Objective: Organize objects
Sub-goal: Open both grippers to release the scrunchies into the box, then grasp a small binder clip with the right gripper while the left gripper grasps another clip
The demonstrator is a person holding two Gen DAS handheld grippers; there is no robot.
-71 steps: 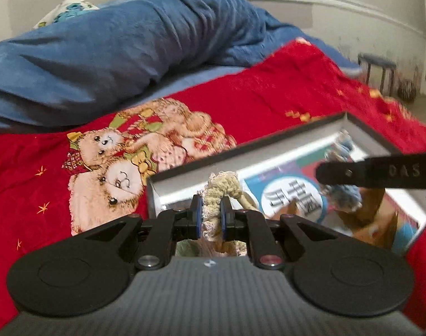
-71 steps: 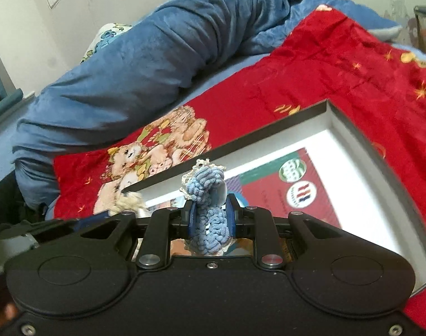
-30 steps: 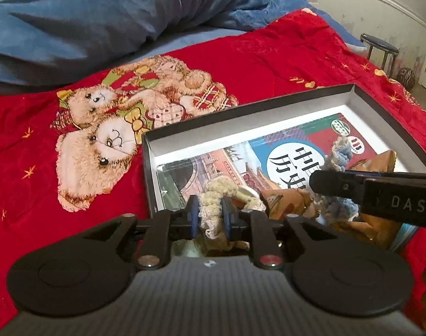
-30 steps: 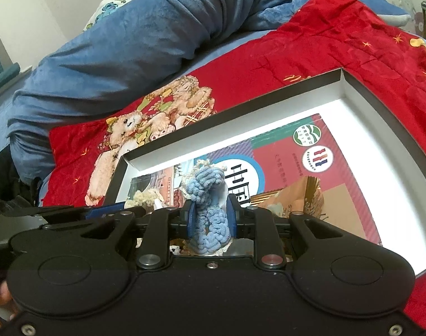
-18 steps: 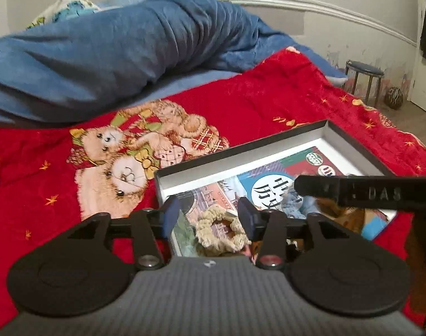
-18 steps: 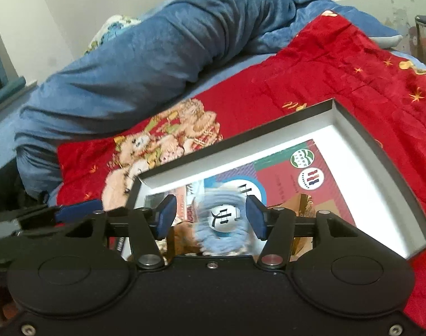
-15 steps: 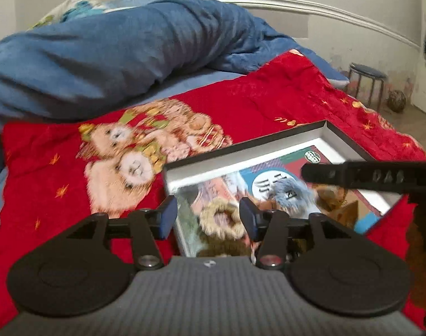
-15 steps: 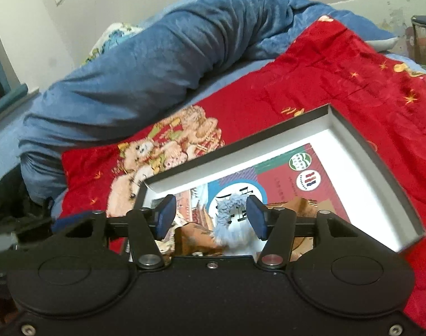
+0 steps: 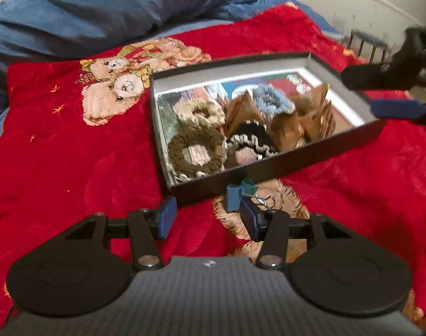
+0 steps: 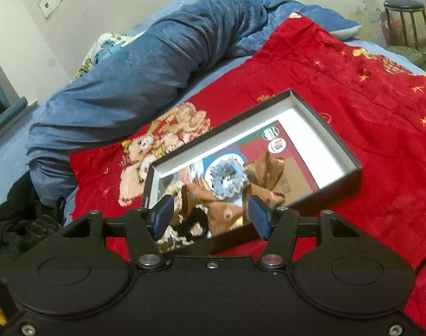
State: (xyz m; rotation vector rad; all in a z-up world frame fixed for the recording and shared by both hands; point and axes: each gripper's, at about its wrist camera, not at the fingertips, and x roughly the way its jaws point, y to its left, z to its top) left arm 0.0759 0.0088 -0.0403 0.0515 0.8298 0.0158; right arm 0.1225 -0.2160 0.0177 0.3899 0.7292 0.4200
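— What's in the box?

— From my left camera I see a shallow black box with pale inner walls, sitting on the red blanket on the bed. A printed sheet lines its bottom. On top lie four crocheted hair ties: a cream one toward the back left, an olive one in the near left corner, a black one with a pale edge just beside it, and a blue one farther back. Brown and gold wrappers are crumpled between and to the right of them.

— And your jaws?

— Both sets are spread wide and grasp nothing. My left gripper hangs over the blanket in front of the box's near wall, so the hair ties lie beyond the fingertips, inside the box. A blue binder clip lies on the blanket against that wall, near my right-hand finger. My right gripper sits above the near edge of the box, with the blue hair tie just ahead, between the two fingers in view but apart from them.

— Anything else?

— A blue duvet bunched behind the blanket, and a stool by the wall.
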